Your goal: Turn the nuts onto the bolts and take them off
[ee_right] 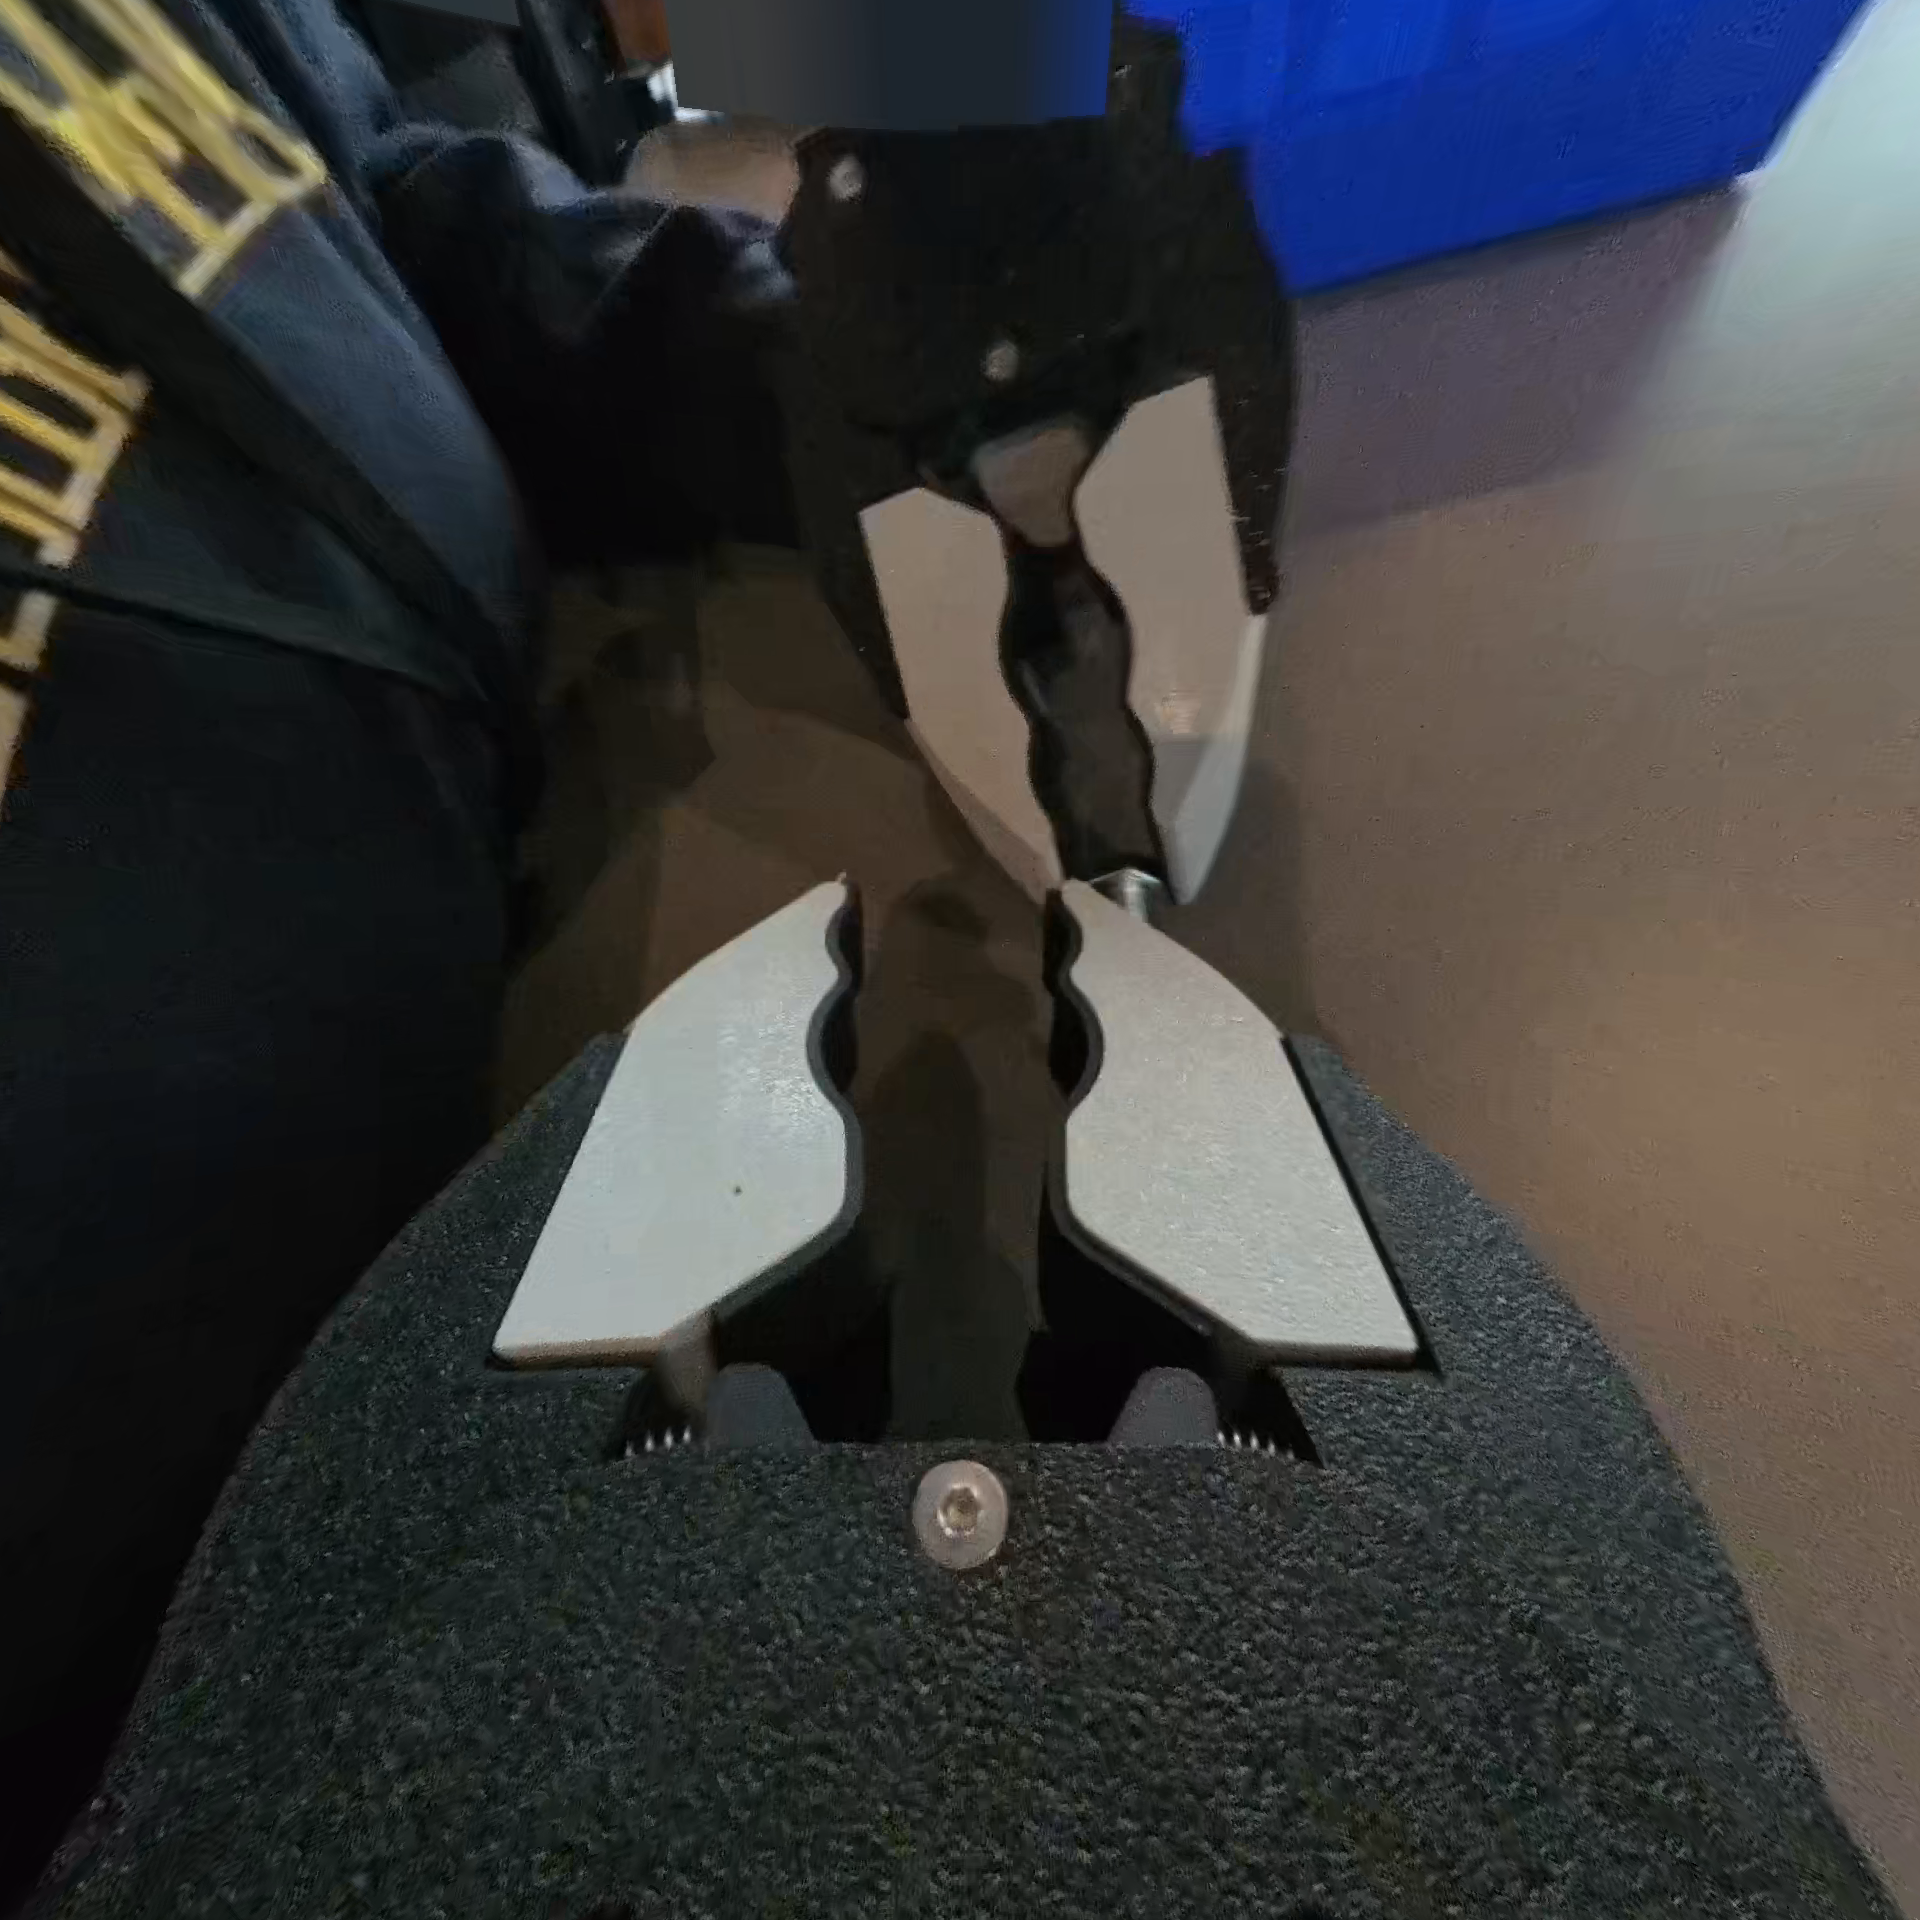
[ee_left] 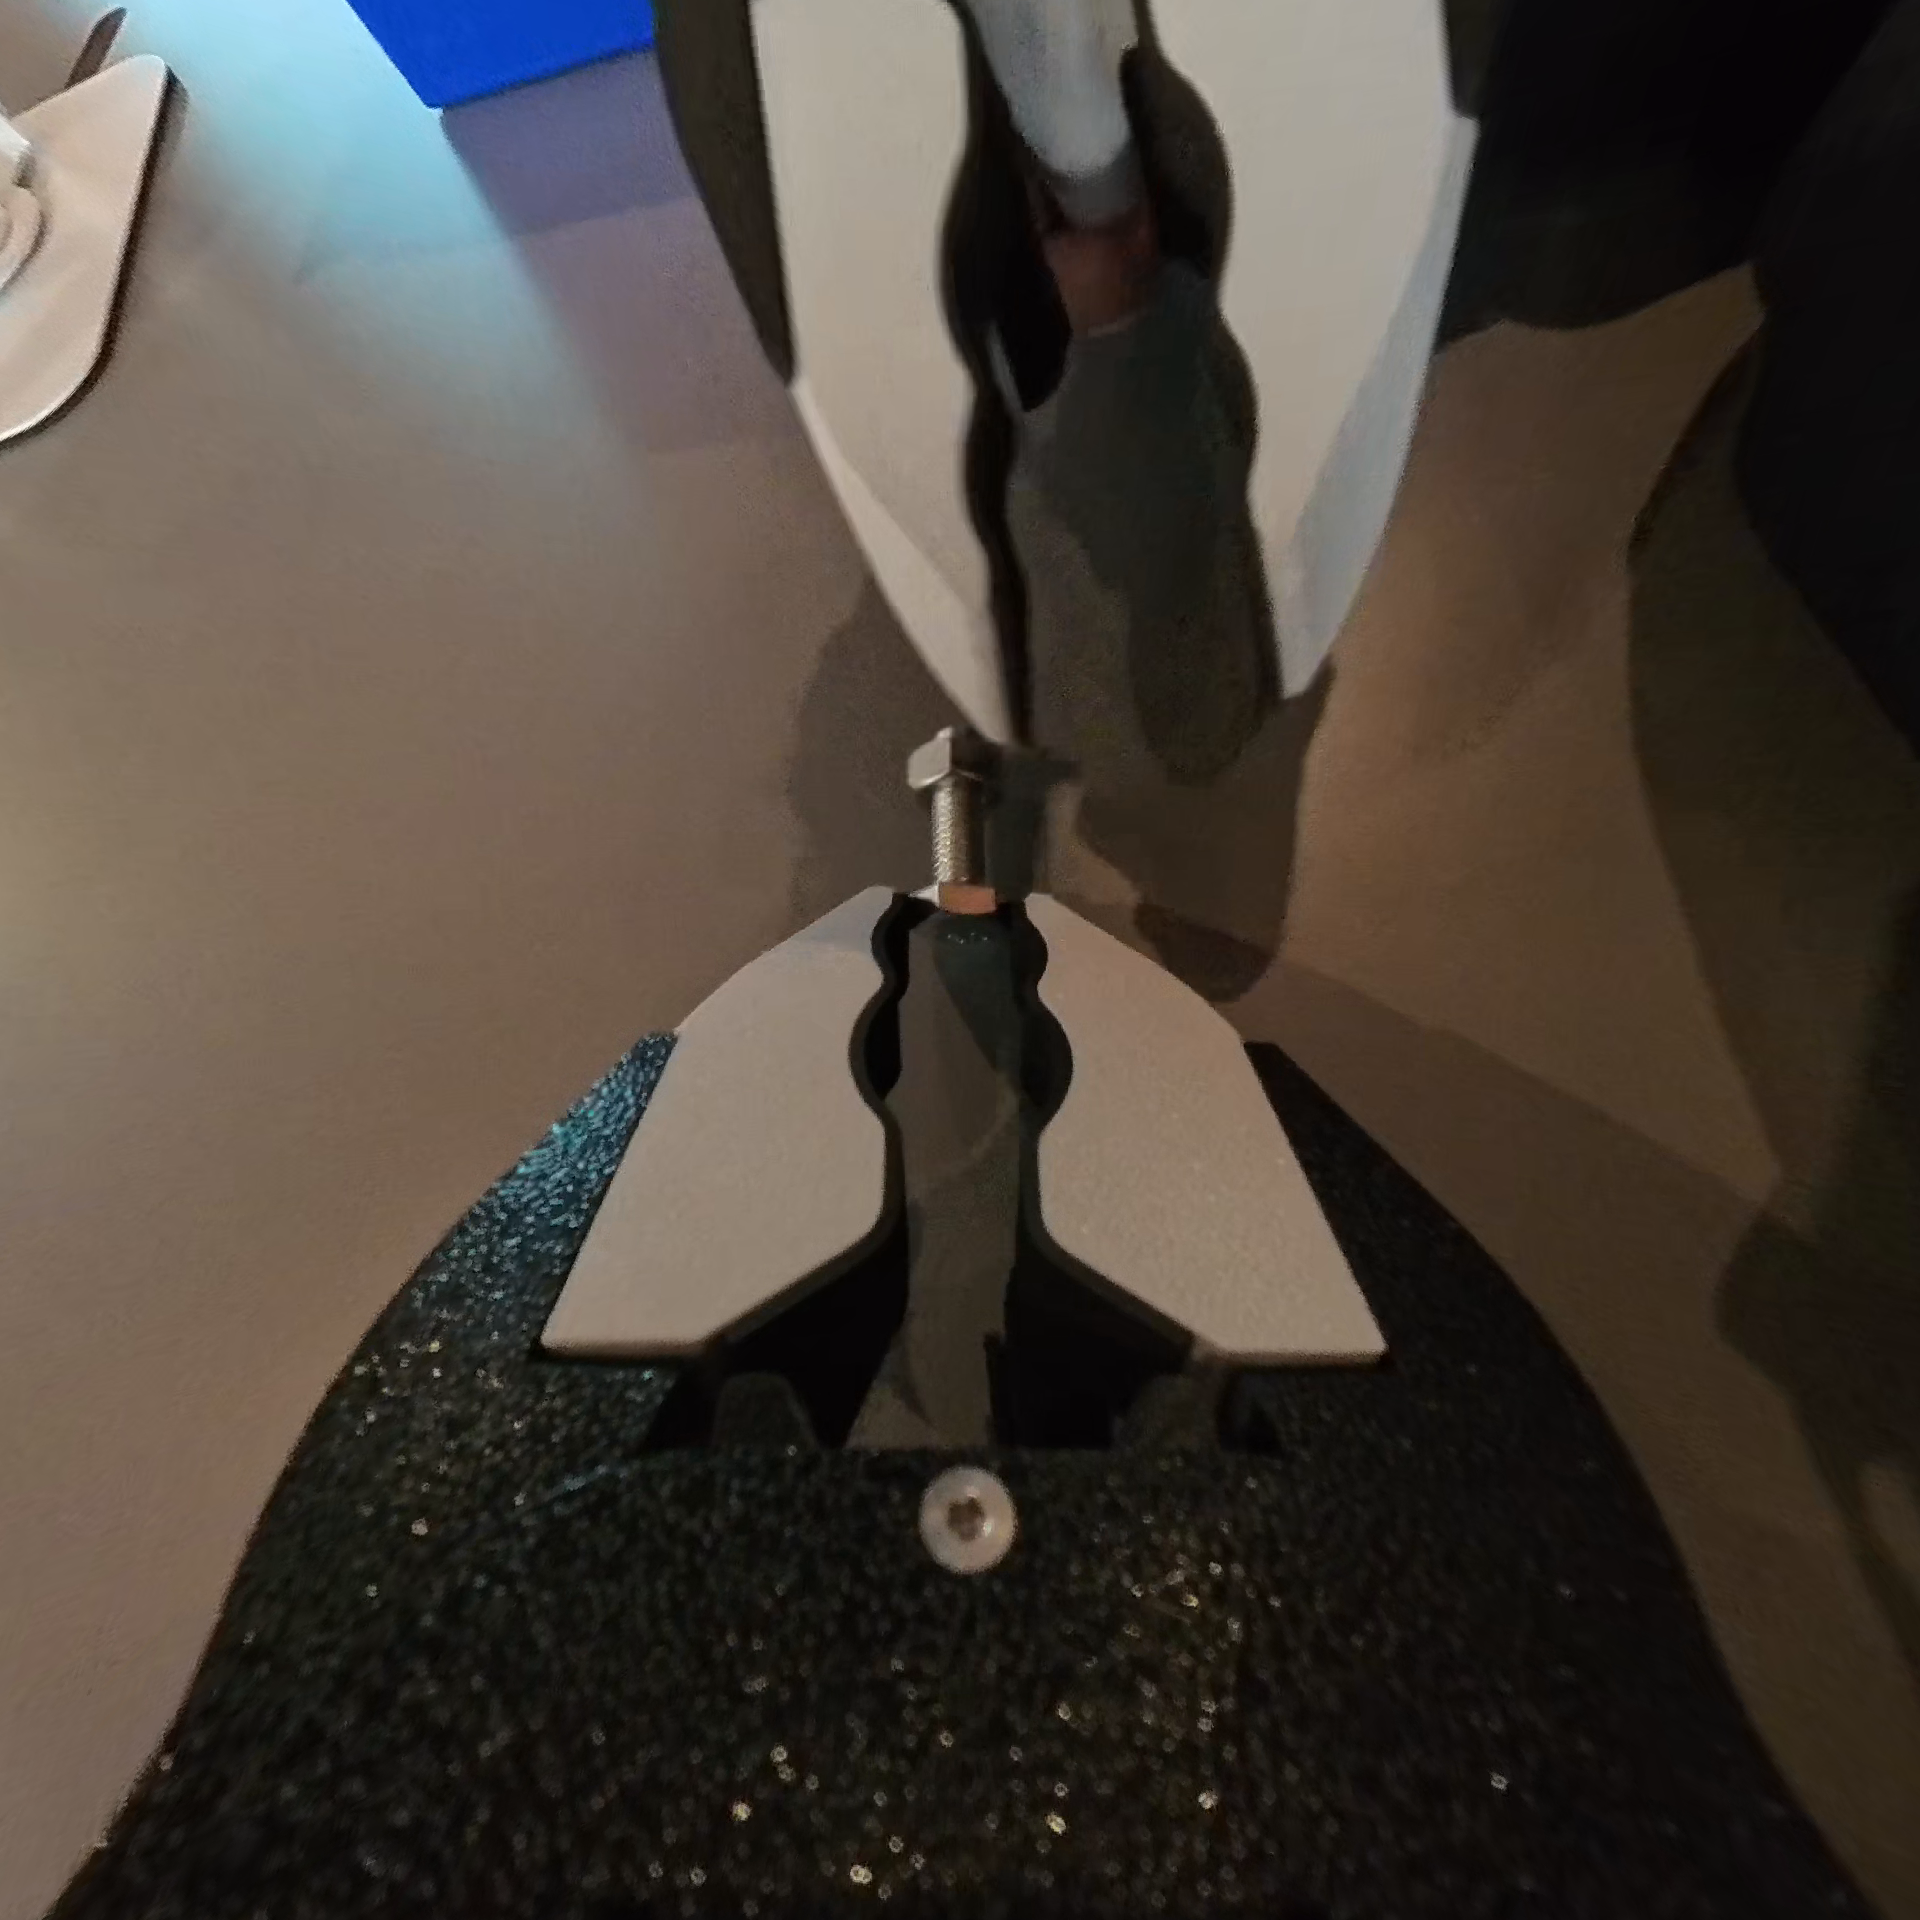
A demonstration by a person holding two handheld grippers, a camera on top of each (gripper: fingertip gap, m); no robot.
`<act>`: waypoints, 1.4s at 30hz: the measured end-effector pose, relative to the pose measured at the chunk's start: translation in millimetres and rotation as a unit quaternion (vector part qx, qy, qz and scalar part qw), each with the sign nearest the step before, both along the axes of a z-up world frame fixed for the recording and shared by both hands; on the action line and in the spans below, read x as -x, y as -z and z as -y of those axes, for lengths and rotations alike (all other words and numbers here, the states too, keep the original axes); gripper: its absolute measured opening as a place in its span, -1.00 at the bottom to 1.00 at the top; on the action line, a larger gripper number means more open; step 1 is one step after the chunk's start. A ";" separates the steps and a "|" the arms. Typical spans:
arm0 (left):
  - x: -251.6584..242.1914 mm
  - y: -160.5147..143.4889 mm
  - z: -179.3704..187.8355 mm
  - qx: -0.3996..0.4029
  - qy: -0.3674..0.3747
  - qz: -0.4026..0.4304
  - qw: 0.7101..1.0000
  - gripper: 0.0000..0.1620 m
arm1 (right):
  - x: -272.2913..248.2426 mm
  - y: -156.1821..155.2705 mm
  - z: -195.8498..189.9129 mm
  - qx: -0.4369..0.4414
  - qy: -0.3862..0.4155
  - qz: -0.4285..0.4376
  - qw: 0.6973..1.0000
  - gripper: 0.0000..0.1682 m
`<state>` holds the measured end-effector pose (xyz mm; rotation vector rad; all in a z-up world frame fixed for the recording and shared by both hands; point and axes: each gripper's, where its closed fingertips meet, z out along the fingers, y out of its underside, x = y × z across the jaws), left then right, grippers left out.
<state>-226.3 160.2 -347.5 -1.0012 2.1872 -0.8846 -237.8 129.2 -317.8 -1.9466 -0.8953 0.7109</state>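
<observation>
Here the left tool (ee_left: pixel 961 902) clenches the bolt (ee_left: pixel 958 826), while the right tool (ee_right: pixel 951 894) seemingly gapes

**Clearance and obstructions around the two facing grippers**

The left gripper (ee_left: pixel 961 906) and right gripper (ee_left: pixel 1013 727) meet tip to tip over the brown tabletop (ee_left: pixel 416 727); the bolt (ee_left: pixel 958 821) bridges the narrow gap between them, leaving no passage there. To the left in the left wrist view, open tabletop runs unobstructed as far as a grey metal plate (ee_left: pixel 73 260) and a blue bin (ee_left: pixel 520 47) at the far edge. In the right wrist view, the person's dark clothing (ee_right: pixel 260 727) walls off the left side, while bare tabletop stays free on the right.
</observation>
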 end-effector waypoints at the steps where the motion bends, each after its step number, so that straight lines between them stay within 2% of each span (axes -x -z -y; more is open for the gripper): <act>1: -0.1 0.0 0.0 0.000 0.000 0.000 1.000 -0.78 | -5.2 1.4 -4.2 -0.003 0.018 0.009 1.000 -0.55; 4: -0.2 0.0 0.1 0.000 0.000 0.000 1.000 -0.78 | -15.9 15.5 -12.5 -0.006 0.054 0.065 0.996 -0.35; 7: -0.2 0.1 0.3 0.000 0.001 -0.001 1.000 -0.78 | -12.2 23.7 -10.1 0.006 0.041 0.084 0.996 -0.35; 9: 0.2 0.1 1.1 0.001 0.004 -0.001 1.000 -0.78 | -11.3 20.2 -7.9 0.001 0.034 0.078 0.996 -0.38; 11: -0.4 0.1 0.2 0.001 0.000 -0.001 1.000 -0.78 | -2.9 7.4 2.5 0.000 -0.004 0.033 0.999 -0.64; 13: -0.4 0.2 0.3 0.002 0.001 -0.002 1.000 -0.78 | -5.4 3.0 -2.4 -0.007 0.015 0.022 1.000 -0.56; 16: -0.4 0.0 0.5 0.000 0.001 0.000 1.000 -0.78 | -15.9 17.5 -11.2 0.003 0.054 0.067 0.996 -0.35; 19: -0.4 0.1 0.5 0.000 0.001 0.000 1.000 -0.78 | -15.8 29.5 -11.3 0.022 0.053 0.095 0.994 -0.28; 24: 1.0 0.0 2.8 0.001 0.011 0.001 1.000 -0.78 | -7.6 14.7 -3.9 -0.010 0.019 0.069 0.997 -0.37; 26: 0.1 0.4 1.0 0.002 0.003 -0.002 1.000 -0.78 | 1.8 -1.5 5.2 -0.010 -0.016 0.009 1.000 -0.61; 27: 0.0 0.7 1.1 0.004 0.004 -0.004 1.000 -0.78 | 0.8 -4.0 2.0 -0.009 -0.004 -0.001 1.000 -0.55; 30: 0.3 0.5 1.4 0.002 0.005 -0.002 1.000 -0.78 | -10.7 12.9 -9.1 -0.004 0.040 0.055 0.998 -0.30; 35: 0.4 0.5 1.3 0.001 0.005 -0.001 1.000 -0.78 | -3.7 30.0 -11.0 0.008 0.031 0.104 0.994 -0.18; 40: 0.5 0.6 1.4 0.003 0.005 -0.002 1.000 -0.78 | -4.0 27.7 -6.3 0.003 0.017 0.113 0.993 -0.22; 42: 0.5 0.5 1.1 0.002 0.005 -0.001 1.000 -0.78 | -2.7 12.9 -1.1 -0.018 0.003 0.085 0.996 -0.36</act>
